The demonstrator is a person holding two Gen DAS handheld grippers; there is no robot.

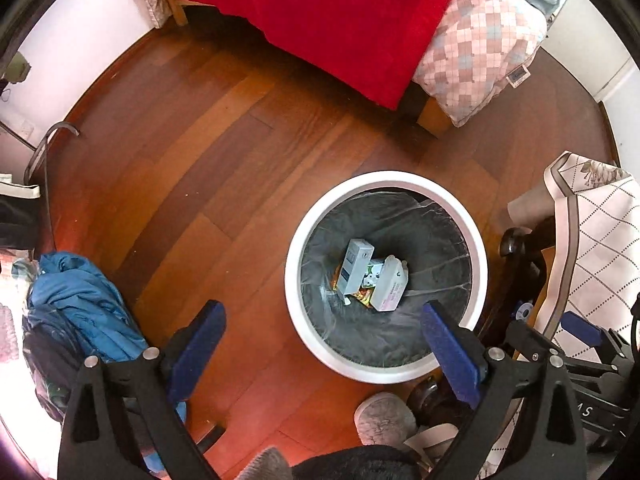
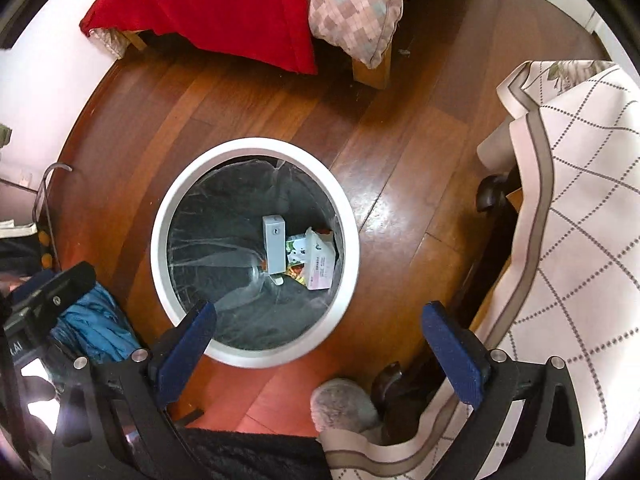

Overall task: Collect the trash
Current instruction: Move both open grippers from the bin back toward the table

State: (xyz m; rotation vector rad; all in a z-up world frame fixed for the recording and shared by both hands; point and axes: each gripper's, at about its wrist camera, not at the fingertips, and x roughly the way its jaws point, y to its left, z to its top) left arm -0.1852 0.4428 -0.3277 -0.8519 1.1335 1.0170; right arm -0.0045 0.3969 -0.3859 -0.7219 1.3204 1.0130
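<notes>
Trash sits in the bin, both grippers empty above it

Trash (image 1: 370, 276) lies at the bottom of the white bin (image 1: 478, 256), on the grey liner: a pale grey box, a white carton and some coloured wrappers beneath them, all touching. Your left gripper (image 1: 322, 344) hangs over the floor with its blue fingers (image 1: 200, 344) spread wide and nothing between them; the right-hand finger overlaps the bin's near rim in that view. Your right gripper (image 2: 320, 340) is the same, fingers (image 2: 454, 346) spread apart and empty, with the bin ahead and to its left.

Judging from this, the pieces in sight are already dropped in, so the step in hand looks like finding the next piece. Keep both pairs of fingers apart as you turn away, lift clear of the rim so you do not knock the bin, and scan the floor slowly.

Nearest you are a grey slipper (image 2: 342, 402) and dark chair legs. A blue jacket (image 1: 80, 300) lies bundled just left of the left gripper. A bench under a patterned white cloth (image 2: 580, 200) stands on the right. The wooden floor (image 1: 200, 152) shows no clear litter, only tiny specks. Beyond it is a bed with a red blanket (image 1: 340, 12) and a checked pillow (image 1: 476, 44).
</notes>
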